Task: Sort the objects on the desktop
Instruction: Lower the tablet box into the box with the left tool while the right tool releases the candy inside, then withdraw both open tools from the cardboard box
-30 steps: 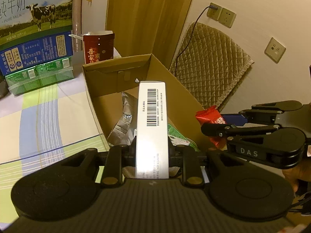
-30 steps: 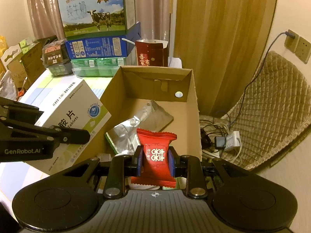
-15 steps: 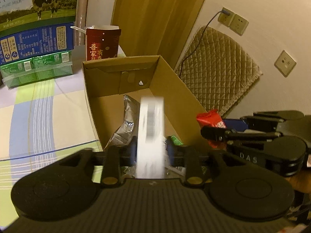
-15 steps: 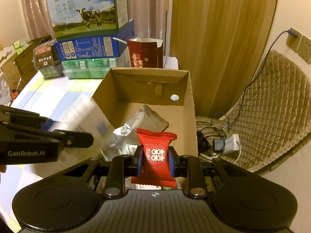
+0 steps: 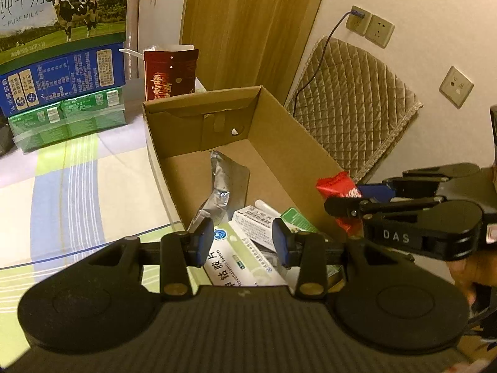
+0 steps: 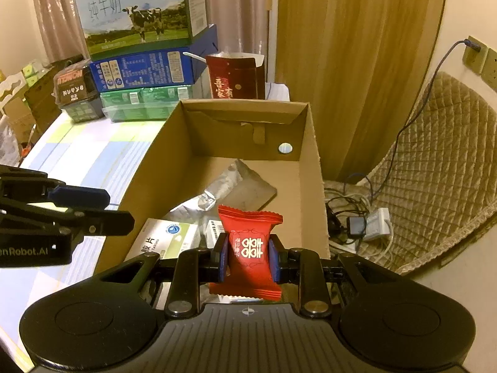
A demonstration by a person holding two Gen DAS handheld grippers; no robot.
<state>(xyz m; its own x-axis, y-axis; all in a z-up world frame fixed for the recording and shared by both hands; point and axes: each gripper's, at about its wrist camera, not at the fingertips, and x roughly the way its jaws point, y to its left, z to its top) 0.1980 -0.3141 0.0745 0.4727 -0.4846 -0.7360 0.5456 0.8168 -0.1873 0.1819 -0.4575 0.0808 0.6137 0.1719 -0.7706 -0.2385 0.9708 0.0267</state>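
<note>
An open cardboard box [image 5: 279, 143] [image 6: 310, 168] stands on the table. My left gripper [image 5: 243, 241] is open and empty above the box's near end. The white and green medicine box [image 5: 239, 264] [image 6: 161, 242] lies inside the box below it. A silver foil pouch [image 5: 222, 186] [image 6: 230, 189] and smaller white cartons [image 5: 261, 220] also lie inside. My right gripper [image 6: 247, 256] is shut on a red candy packet [image 6: 248, 248], held over the box's near right edge; the packet also shows in the left wrist view [image 5: 340, 186].
Stacked milk cartons [image 5: 59, 46] [image 6: 139, 31] and a dark red paper box [image 5: 170, 74] [image 6: 236, 77] stand behind the cardboard box. A striped cloth [image 5: 62, 192] covers the table. A quilted cushion [image 6: 441, 161] and cables [image 6: 357, 217] lie right of the table.
My left gripper has opened and let go of the medicine box, which dropped into the cardboard box. My right gripper still holds the red candy packet in much the same place.
</note>
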